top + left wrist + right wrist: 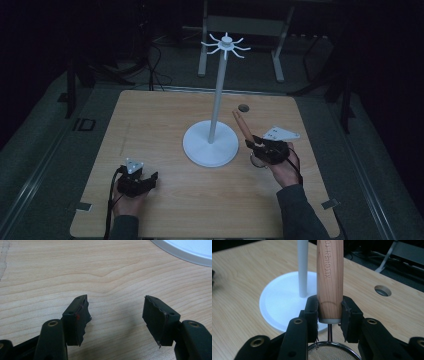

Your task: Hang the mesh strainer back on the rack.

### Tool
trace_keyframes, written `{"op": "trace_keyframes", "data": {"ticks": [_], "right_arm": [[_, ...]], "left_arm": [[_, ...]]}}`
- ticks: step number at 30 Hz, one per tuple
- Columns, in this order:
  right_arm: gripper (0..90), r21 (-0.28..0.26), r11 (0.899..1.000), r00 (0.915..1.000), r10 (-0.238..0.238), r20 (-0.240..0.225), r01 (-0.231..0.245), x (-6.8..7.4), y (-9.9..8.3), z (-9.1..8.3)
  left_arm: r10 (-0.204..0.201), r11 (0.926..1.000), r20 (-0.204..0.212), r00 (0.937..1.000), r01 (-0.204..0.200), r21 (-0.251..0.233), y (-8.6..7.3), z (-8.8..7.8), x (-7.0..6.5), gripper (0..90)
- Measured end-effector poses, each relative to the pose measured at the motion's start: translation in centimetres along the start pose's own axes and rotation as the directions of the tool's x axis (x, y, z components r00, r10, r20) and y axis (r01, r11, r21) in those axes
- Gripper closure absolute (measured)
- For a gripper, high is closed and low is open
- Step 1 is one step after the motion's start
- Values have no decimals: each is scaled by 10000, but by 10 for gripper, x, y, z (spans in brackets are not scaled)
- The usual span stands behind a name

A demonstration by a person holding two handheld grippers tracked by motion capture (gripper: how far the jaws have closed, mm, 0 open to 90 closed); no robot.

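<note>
A strainer with a wooden handle (330,277) and a round wire-mesh bowl (329,352) stands handle-up in my right gripper (329,312), whose jaws are shut on the handle's lower end. In the high view that gripper (263,146) sits right of the white stand's base (210,145), with the handle (242,124) slanting up and left. The stand's thin pole (218,90) rises to a ring of hooks (225,46). My left gripper (115,315) rests low over bare wood, jaws wide apart with nothing between them; the high view shows it (141,180) near the front left.
The wooden table (150,130) has a round grommet hole (243,107) at the back right of the pole. The stand's base rim (180,251) lies ahead and right of the left gripper. Dark floor, cables and a metal frame (245,30) lie beyond the far edge.
</note>
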State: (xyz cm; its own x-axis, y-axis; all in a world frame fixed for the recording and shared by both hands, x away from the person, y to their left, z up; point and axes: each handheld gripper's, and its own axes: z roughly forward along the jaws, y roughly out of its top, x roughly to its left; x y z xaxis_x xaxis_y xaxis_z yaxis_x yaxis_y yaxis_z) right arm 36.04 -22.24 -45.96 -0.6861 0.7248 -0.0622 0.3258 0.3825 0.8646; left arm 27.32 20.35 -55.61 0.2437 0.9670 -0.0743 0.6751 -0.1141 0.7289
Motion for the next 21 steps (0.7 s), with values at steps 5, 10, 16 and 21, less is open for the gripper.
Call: {"op": "trace_keyframes", "data": {"ticks": [5, 10, 16, 21], "right_arm": [[697, -303, 9992, 9997, 243, -50, -244, -1, 2, -2], [697, -588, 9972, 9988, 451, -169, -461, -2, 6, -5], [697, -845, 9947, 9981, 573, -212, -589, -2, 11, -8], [697, -1131, 9908, 9969, 712, -321, -744, -2, 16, -11]], "left_arm": [[4, 10000, -7, 10000, -4, 5, 0, 0, 0, 376], [13, 10000, -4, 10000, -13, 15, 0, 0, 0, 376], [51, 10000, -5, 10000, -51, 30, 0, 0, 0, 376], [46, 10000, -7, 10000, -46, 30, 0, 0, 0, 375]]}}
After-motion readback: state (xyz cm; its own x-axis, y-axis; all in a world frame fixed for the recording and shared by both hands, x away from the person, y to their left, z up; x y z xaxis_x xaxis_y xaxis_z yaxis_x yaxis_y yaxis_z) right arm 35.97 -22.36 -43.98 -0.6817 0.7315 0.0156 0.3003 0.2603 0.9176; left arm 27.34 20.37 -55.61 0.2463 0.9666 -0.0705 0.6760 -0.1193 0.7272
